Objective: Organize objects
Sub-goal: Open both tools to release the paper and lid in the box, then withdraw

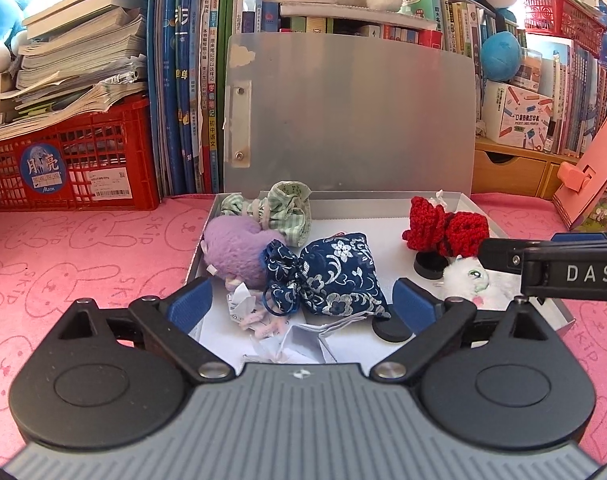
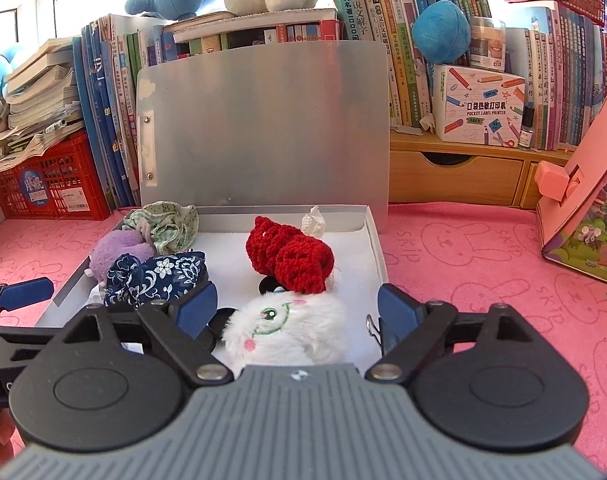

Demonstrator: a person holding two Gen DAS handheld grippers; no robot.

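Observation:
An open grey box (image 1: 383, 200) with its lid up holds several small things. My left gripper (image 1: 303, 300) is open over the box's near edge, its blue pads either side of a navy floral pouch (image 1: 339, 272). A purple plush (image 1: 235, 252), a green checked cloth (image 1: 279, 208), a red crochet bow (image 1: 443, 228) and crumpled paper (image 1: 287, 340) lie around it. My right gripper (image 2: 297, 312) is open, its pads either side of a white fluffy plush (image 2: 287, 332), not touching it. The red bow (image 2: 291, 256) lies just beyond. The pouch (image 2: 159, 276) is to the left.
A pink bunny-print cloth (image 2: 463, 264) covers the table. A red crate (image 1: 71, 160) with stacked books stands back left, a row of books and plush toys behind, a wooden drawer unit (image 2: 455, 176) and a pink stand (image 2: 575, 184) at right. Black round discs (image 1: 429, 266) lie in the box.

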